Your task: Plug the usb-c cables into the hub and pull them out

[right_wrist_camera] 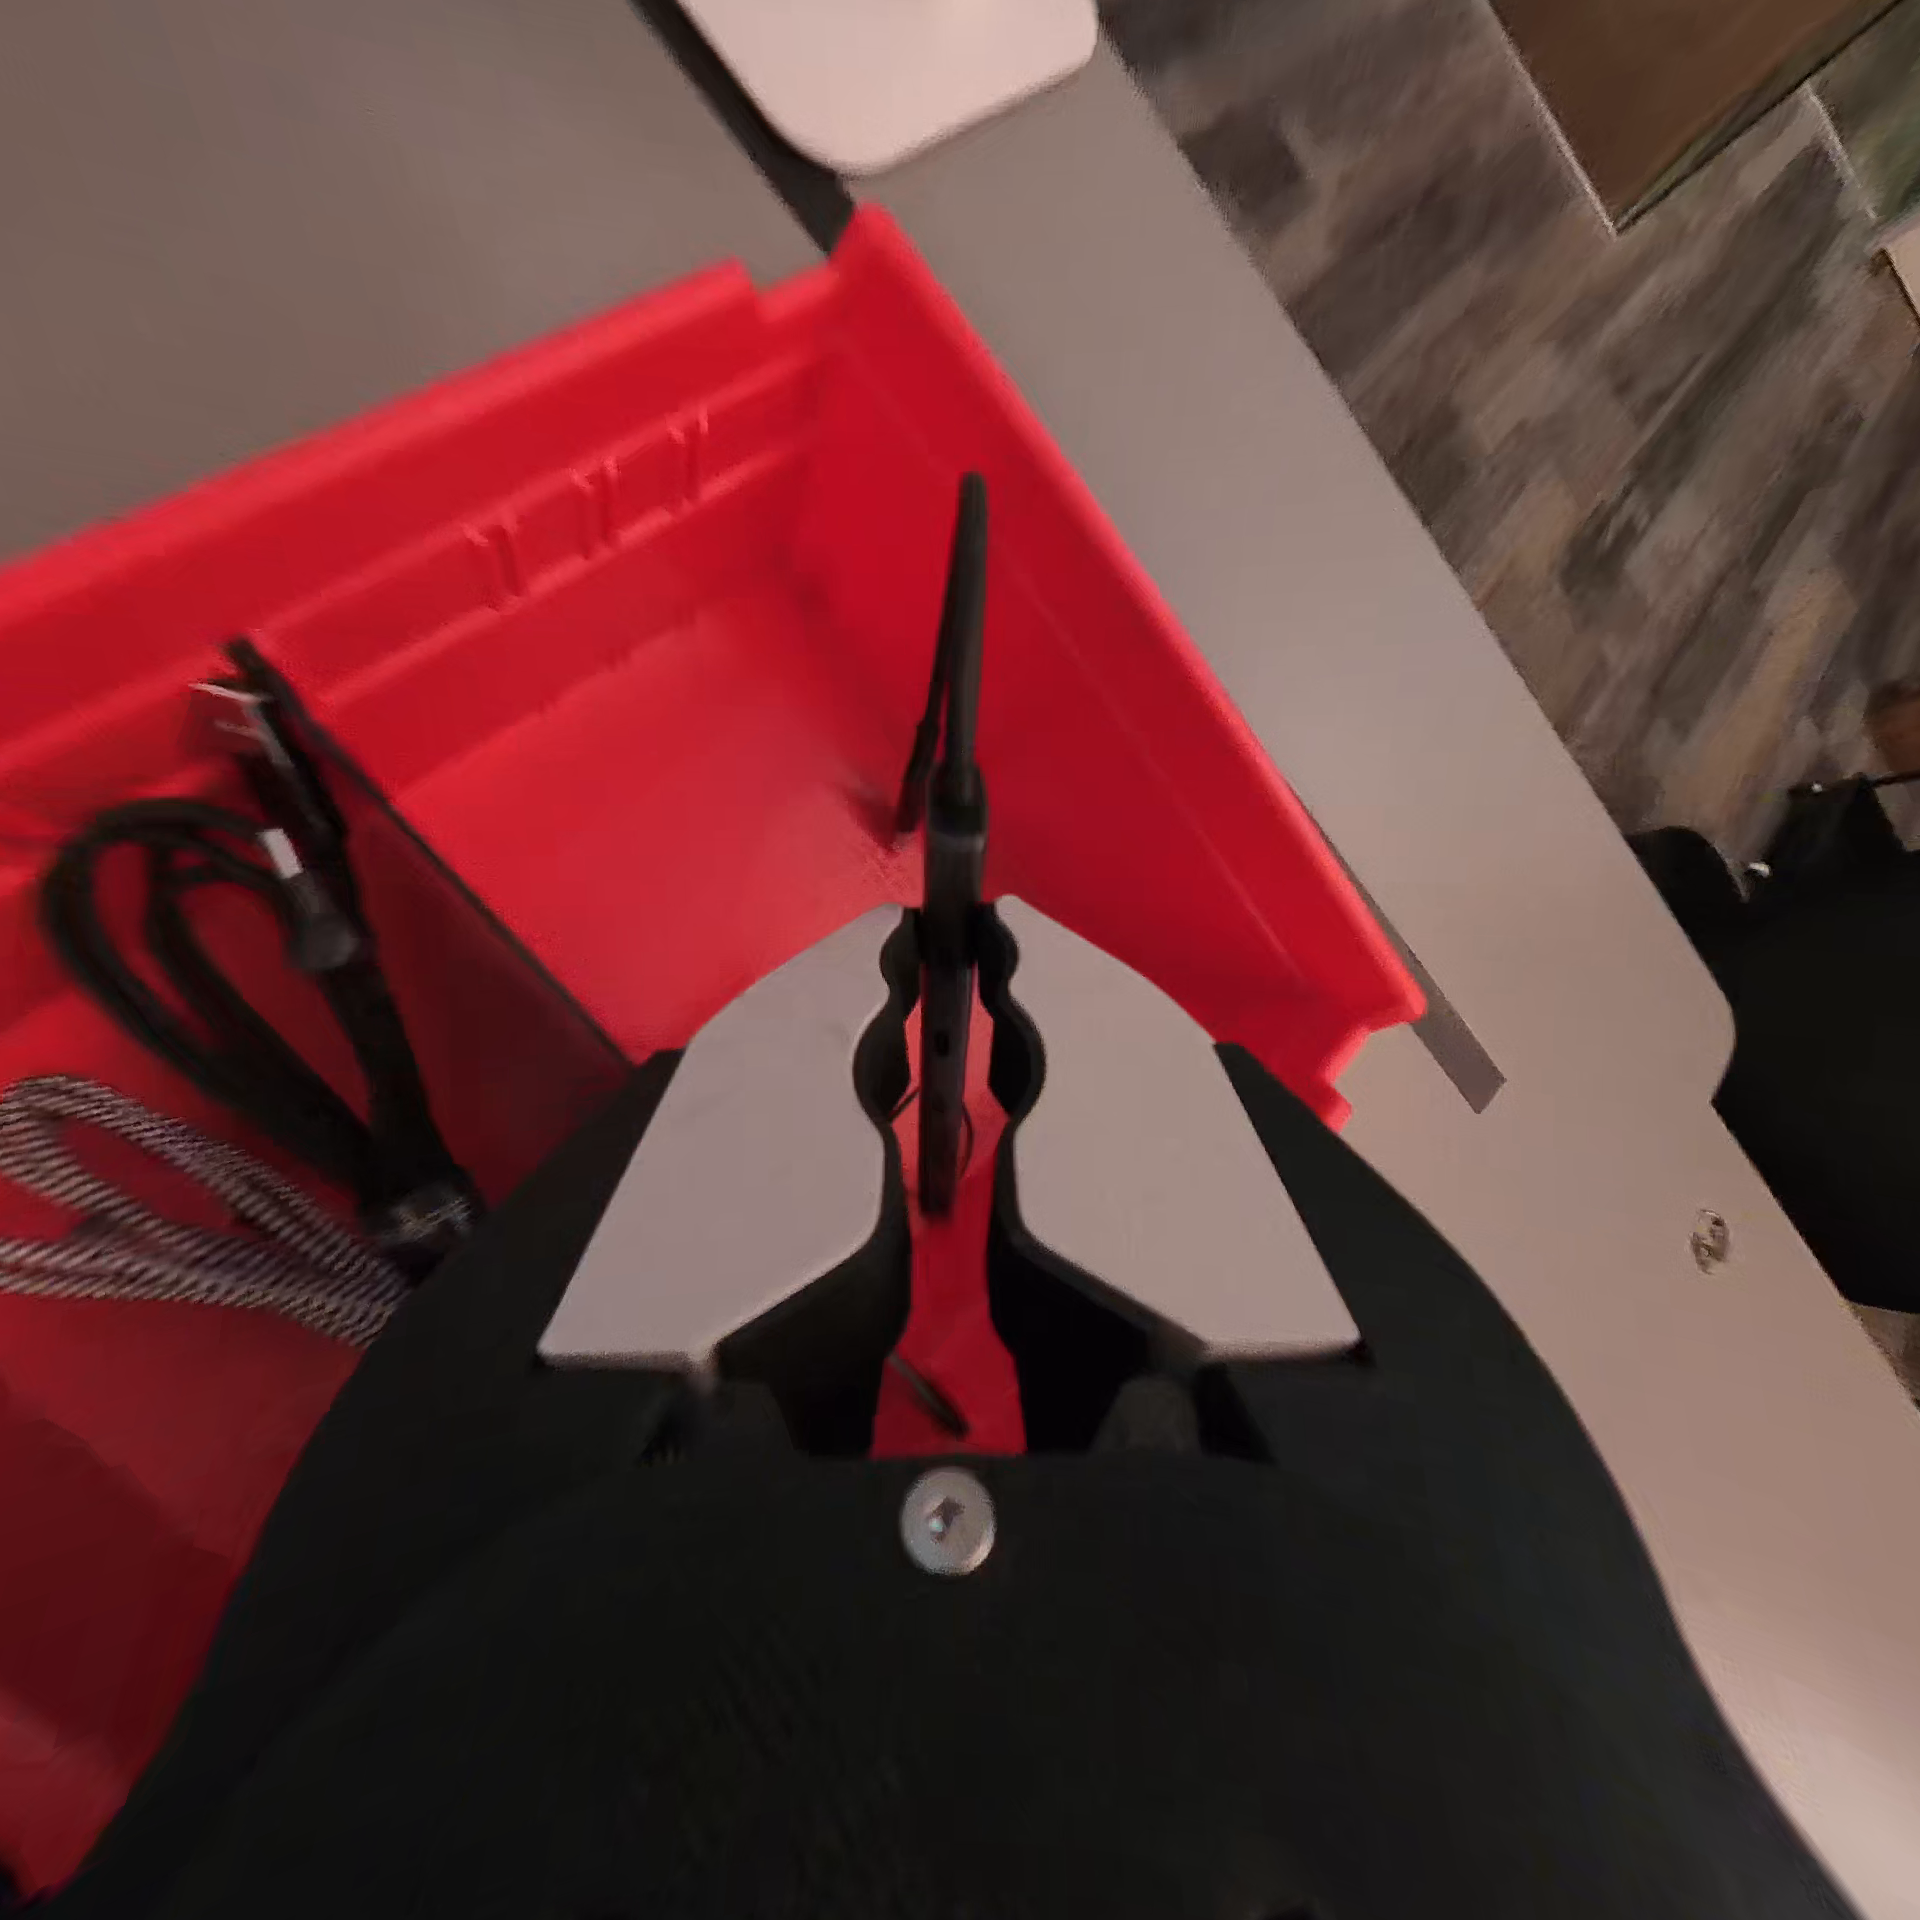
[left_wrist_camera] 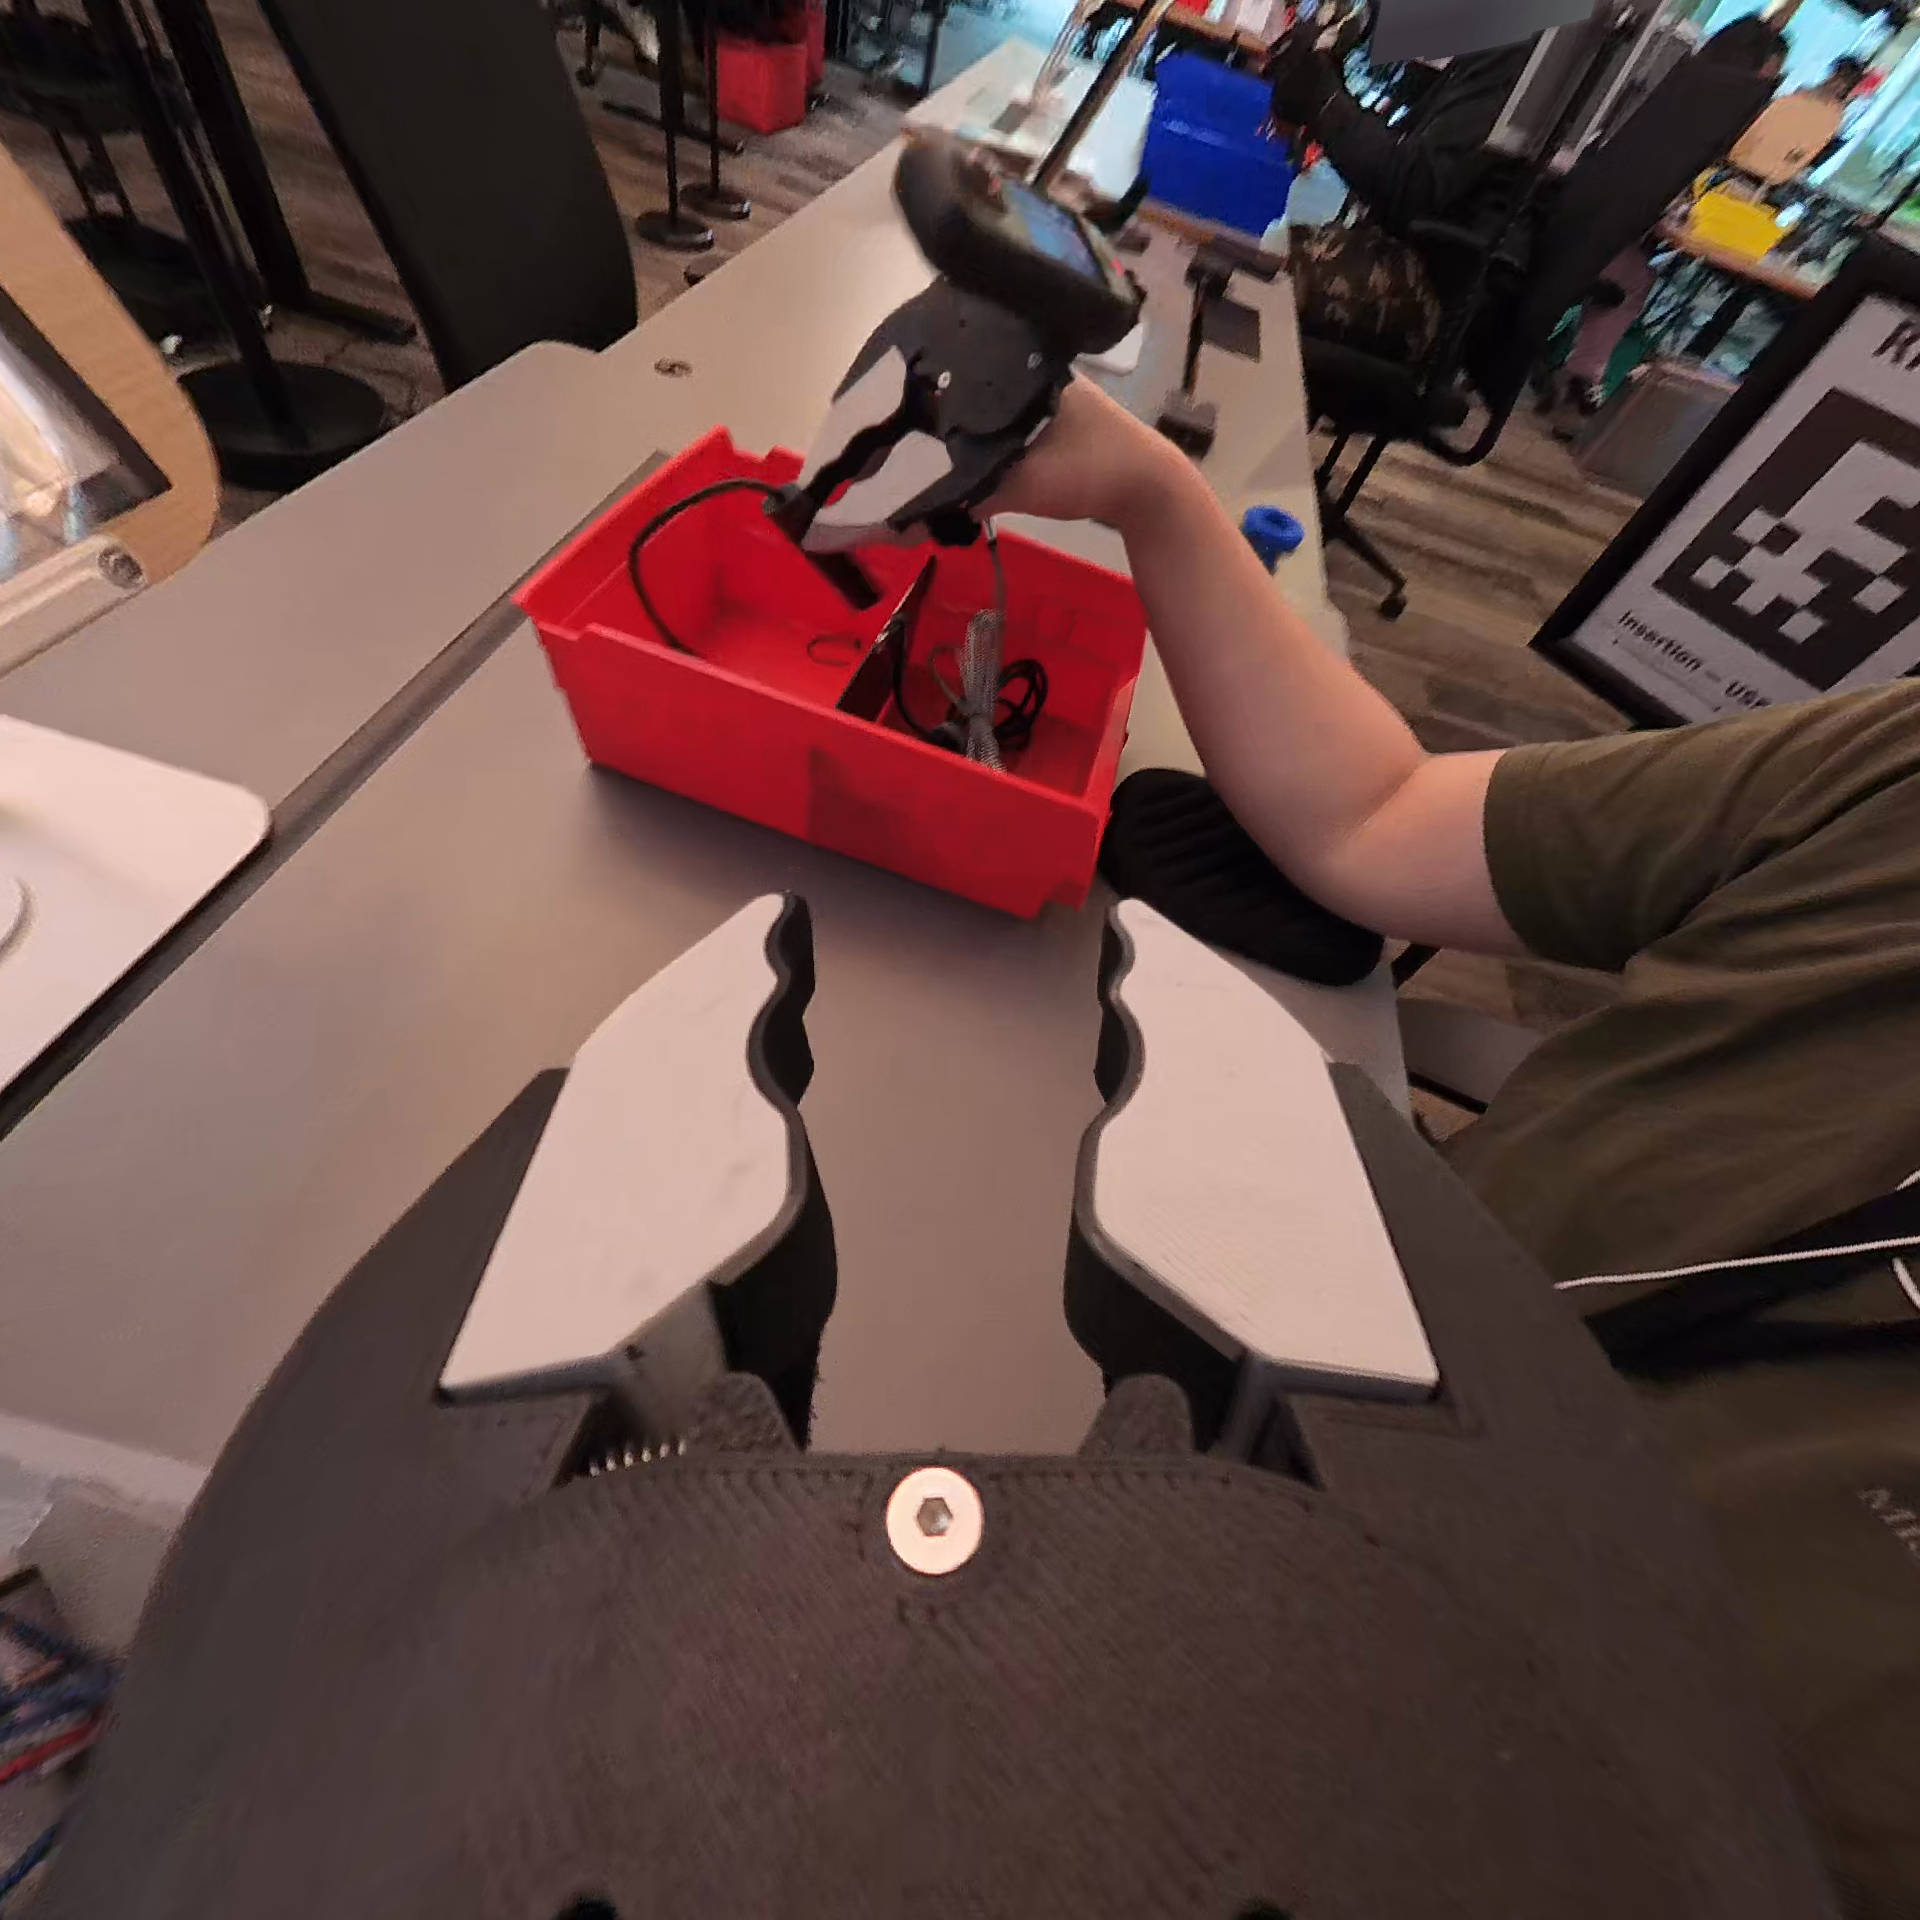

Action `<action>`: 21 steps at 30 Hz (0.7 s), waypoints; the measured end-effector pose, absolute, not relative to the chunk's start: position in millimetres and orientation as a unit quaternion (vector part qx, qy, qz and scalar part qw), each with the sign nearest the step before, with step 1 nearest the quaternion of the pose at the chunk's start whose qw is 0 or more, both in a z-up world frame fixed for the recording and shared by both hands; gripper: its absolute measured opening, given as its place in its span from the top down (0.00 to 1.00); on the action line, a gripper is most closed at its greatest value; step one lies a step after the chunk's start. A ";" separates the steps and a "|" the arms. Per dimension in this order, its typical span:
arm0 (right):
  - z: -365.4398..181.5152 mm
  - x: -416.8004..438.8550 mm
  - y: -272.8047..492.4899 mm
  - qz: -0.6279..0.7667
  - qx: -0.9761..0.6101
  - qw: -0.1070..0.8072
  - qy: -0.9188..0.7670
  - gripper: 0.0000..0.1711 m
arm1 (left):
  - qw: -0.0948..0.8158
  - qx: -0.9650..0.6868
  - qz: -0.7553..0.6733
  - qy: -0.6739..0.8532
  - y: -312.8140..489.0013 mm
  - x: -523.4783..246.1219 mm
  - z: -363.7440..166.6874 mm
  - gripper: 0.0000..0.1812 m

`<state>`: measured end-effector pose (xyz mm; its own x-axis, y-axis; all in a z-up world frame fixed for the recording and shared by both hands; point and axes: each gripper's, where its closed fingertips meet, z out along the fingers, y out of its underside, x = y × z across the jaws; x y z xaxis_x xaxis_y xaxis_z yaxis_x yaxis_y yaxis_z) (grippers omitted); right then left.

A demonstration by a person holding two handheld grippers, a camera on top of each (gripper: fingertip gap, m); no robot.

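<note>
- My left gripper [left_wrist_camera: 954, 956] stood wide open with nothing in it, over the bare grey table [left_wrist_camera: 416, 935].
- Ahead of its fingertips sat the red bin [left_wrist_camera: 790, 769], split in two by a dark divider [left_wrist_camera: 883, 655].
- My right gripper [right_wrist_camera: 945, 920] was clamped on the hub [right_wrist_camera: 948, 1060], a thin black bar held on edge between the fingertips, over the bin's [right_wrist_camera: 623, 748] left-hand compartment as the left camera saw it.
- The hub's own black lead [right_wrist_camera: 961, 644] ran out past my fingertips; in the left view it looped down into that compartment.
- To the left of my right fingers, past the divider [right_wrist_camera: 395, 935], lay the cables: a coiled black cable [right_wrist_camera: 135, 935] and a grey braided cable [right_wrist_camera: 156, 1236], neither plugged in.
- The right view was blurred, so I could not make out the hub's ports clearly.
</note>
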<state>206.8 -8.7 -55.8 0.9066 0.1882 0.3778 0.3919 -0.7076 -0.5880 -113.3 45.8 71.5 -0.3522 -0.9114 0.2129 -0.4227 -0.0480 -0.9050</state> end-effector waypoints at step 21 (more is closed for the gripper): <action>51.2 152.1 -29.3 -0.072 -0.835 0.525 -0.151 0.74 | 0.328 -0.760 -0.320 0.461 258.8 -220.3 2.4 0.73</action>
<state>152.1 -29.3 51.2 0.9443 0.1762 0.2778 0.3267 -0.4036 -0.8546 -220.3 258.8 2.4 0.3692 -0.9110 0.1838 -0.4913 -0.3592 -0.7934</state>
